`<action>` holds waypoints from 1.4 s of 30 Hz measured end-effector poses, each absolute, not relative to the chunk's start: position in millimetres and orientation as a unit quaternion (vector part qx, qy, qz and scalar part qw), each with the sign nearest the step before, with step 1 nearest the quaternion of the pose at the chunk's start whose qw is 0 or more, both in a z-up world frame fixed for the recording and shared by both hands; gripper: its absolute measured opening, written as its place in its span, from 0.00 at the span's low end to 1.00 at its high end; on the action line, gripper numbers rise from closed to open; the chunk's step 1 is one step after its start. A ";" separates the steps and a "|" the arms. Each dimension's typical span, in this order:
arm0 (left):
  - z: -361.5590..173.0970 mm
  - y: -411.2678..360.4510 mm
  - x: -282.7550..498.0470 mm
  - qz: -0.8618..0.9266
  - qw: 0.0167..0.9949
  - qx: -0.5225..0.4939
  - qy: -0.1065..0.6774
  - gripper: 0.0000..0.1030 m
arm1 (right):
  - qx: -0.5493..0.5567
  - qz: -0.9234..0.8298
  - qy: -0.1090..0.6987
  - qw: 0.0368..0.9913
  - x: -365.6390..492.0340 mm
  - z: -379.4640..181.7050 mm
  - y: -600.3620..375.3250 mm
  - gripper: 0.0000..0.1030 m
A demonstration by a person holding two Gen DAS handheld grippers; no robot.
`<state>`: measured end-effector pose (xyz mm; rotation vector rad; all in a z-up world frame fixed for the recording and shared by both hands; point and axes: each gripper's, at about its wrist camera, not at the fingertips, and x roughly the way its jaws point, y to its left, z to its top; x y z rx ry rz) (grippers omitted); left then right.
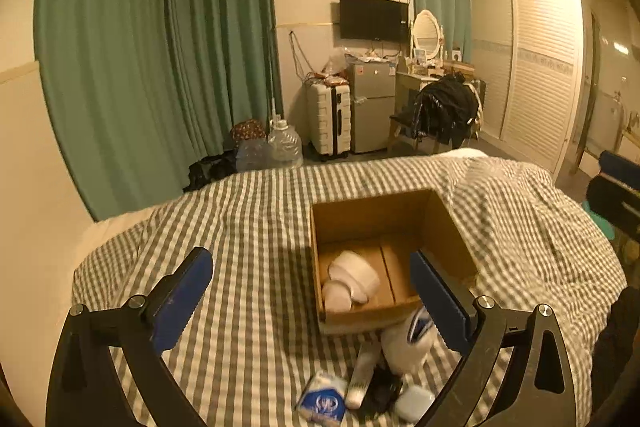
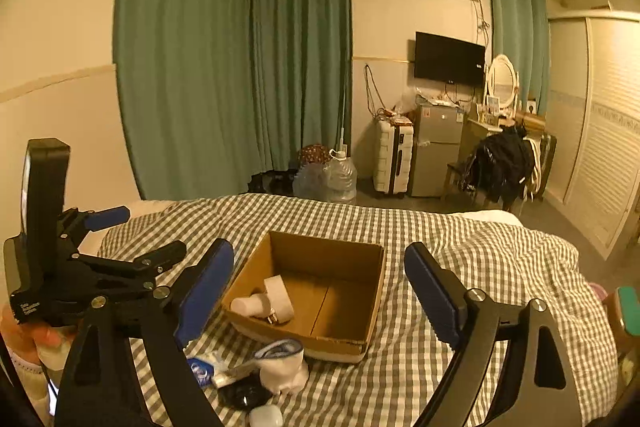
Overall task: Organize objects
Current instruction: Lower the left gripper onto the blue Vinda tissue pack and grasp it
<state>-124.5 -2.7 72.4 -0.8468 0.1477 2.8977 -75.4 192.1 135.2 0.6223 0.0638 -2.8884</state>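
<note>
Left gripper (image 1: 312, 291) fingers spread, empty | right gripper (image 2: 320, 283) fingers spread, empty | cardboard box (image 2: 360, 341) on checked bedspread (image 1: 248, 211) holds white item (image 1: 354, 277) | small items heaped at box's near edge

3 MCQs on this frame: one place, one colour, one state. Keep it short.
1. Where is the white hair dryer?
A. inside the cardboard box
B. on the quilt
C. in a gripper

2. What colour are the curtains?
A. red
B. green
C. white

3. How is the left gripper?
A. shut on the box
B. shut on nothing
C. open, empty

Key: 1 A, it lies on the box floor. 2 B, green in both views. 3 C, fingers wide apart, nothing between them.
</note>
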 end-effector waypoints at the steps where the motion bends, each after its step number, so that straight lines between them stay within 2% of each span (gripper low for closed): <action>1: 65.7 -4.8 -119.6 0.956 0.056 -0.284 0.047 0.98 | 0.210 -0.973 0.026 0.093 -71.3 134.0 190.3 0.85; 9: 5.8 -21.5 -97.1 0.953 0.011 -0.302 0.004 0.98 | 0.245 -0.965 0.036 0.086 -60.2 76.4 176.9 0.85; 19: -86.6 -9.6 -90.0 0.916 0.041 -0.396 0.057 0.98 | 0.357 -0.927 0.033 0.112 -77.5 -33.6 176.4 0.85; 23: -112.3 -8.5 -94.2 0.891 0.069 -0.446 0.054 0.98 | 0.411 -0.904 0.009 0.118 -82.8 -75.2 182.6 0.85; 30: -128.1 5.8 -111.6 0.876 0.059 -0.468 0.098 0.98 | 0.437 -0.890 0.012 0.131 -89.9 -90.3 177.2 0.85; 32: -128.9 7.3 -117.9 0.873 0.056 -0.473 0.106 0.95 | 0.443 -0.887 0.012 0.132 -92.6 -94.0 176.0 0.85; 33: -130.5 8.4 -120.6 0.871 0.052 -0.476 0.113 0.85 | 0.445 -0.886 0.010 0.132 -92.9 -94.2 176.6 0.85; 34: -131.9 8.2 -121.5 0.870 0.048 -0.477 0.118 0.68 | 0.446 -0.885 0.008 0.131 -94.1 -96.3 177.6 0.85; 35: -133.5 8.4 -121.9 0.868 0.041 -0.480 0.123 0.59 | 0.446 -0.885 0.006 0.132 -93.9 -96.4 178.7 0.85; 42: -116.8 -1.1 -104.4 0.882 0.059 -0.457 0.102 0.57 | 0.444 -0.886 0.005 0.132 -92.0 -95.5 179.0 0.85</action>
